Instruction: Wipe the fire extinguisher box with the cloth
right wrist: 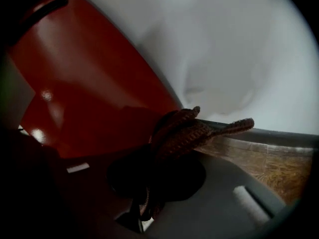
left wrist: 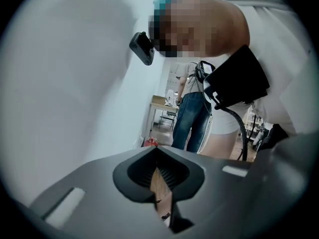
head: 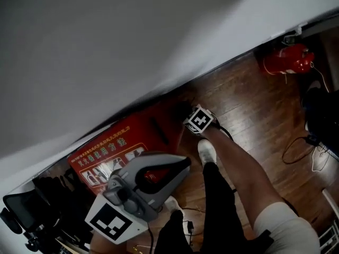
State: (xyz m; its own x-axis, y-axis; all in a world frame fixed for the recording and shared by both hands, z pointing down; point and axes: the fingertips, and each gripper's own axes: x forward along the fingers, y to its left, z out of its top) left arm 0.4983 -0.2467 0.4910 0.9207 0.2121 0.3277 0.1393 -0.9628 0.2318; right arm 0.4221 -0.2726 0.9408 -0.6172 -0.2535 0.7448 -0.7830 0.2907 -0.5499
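The red fire extinguisher box (head: 124,142) stands against the white wall, with printed panels on its face. My right gripper (head: 185,113) is at the box's right end, its marker cube towards me. In the right gripper view it (right wrist: 158,163) is shut on a bunched brown cloth (right wrist: 192,131), which rests against the glossy red box (right wrist: 89,83). My left gripper (head: 177,168) hangs in front of the box, away from it. It (left wrist: 160,180) points up at the person and is shut with nothing in it.
A red fire extinguisher (head: 286,60) lies on the wooden floor (head: 249,105) at the far right. Cables (head: 299,147) and dark gear (head: 320,110) sit along the right side. A black chair or stand (head: 26,208) is at the lower left. A second person (left wrist: 192,113) stands farther back.
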